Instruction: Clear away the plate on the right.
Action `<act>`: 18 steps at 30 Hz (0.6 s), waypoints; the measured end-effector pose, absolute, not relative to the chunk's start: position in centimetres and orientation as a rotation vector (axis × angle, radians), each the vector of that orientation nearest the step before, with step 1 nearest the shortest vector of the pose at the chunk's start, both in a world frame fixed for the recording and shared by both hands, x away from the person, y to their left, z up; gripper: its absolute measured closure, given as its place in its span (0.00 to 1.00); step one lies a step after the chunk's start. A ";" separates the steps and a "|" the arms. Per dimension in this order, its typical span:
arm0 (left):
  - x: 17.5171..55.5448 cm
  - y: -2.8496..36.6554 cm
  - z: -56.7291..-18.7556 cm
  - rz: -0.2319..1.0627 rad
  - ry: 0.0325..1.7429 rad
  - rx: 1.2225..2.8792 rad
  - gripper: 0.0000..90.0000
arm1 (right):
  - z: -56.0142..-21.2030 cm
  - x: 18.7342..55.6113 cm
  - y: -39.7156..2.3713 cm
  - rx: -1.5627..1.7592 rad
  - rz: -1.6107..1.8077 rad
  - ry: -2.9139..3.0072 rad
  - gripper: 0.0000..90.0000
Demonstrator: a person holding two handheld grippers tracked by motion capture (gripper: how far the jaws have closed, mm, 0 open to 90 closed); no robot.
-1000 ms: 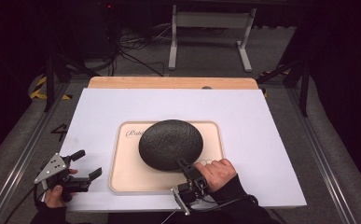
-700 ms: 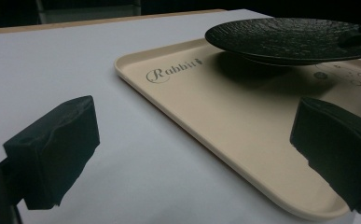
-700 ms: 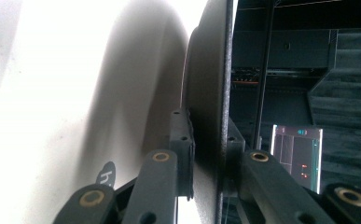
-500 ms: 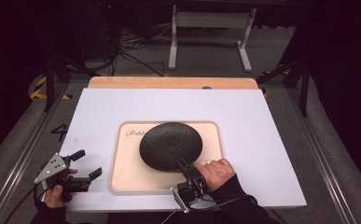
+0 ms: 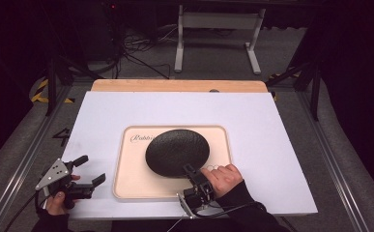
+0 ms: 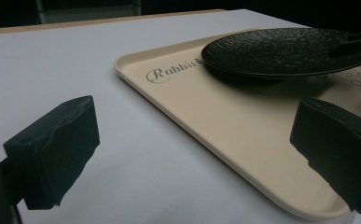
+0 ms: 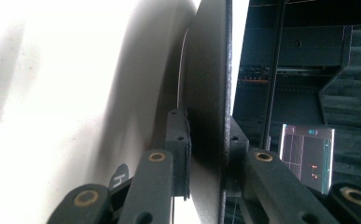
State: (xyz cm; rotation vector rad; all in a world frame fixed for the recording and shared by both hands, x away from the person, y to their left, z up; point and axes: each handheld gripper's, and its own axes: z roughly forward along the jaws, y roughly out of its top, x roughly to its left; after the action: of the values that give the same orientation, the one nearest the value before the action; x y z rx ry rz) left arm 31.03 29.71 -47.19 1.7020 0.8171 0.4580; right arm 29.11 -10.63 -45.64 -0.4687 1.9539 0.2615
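Right gripper [image 5: 190, 170]: fingers [image 7: 178, 140] pinch the near rim of the black plate [image 5: 177, 151], held tilted over the cream tray [image 5: 126, 181] on the desk [image 5: 271, 145]. Left gripper [image 5: 89, 170]: fingers [image 6: 57, 149] spread wide, nothing between them, just beside the tray's left edge.

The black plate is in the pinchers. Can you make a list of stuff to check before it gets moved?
1. Right gripper shut on the black plate's near rim: ok, one jaw on each face in the right gripper view.
2. Plate's near side raised off the cream tray: ok; the left gripper view shows a shadowed gap.
3. Plate fully off the tray: cannot tell.
4. Left gripper open, holding nothing: ok.
5. Left gripper away from the plate: ok, it sits beside the tray's left edge.
6. White table beside the tray bare: ok.
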 end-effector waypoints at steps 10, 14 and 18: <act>31.0 29.7 -47.2 0.459 0.818 1.702 0.02 | -45.8 29.1 -10.7 -0.479 0.247 2.015 0.90; 31.0 29.7 -47.2 0.458 0.819 1.702 0.02 | -45.9 29.1 -10.7 -0.495 0.235 2.030 0.86; 31.0 29.7 -47.2 0.457 0.819 1.702 0.02 | -46.2 29.1 -10.7 -0.500 0.221 2.036 0.83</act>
State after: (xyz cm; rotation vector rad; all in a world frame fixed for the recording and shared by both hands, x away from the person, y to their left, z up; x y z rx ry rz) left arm 31.04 29.72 -47.19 1.7017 0.8187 0.4571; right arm 29.14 -10.68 -46.21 -0.4995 2.0362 0.2210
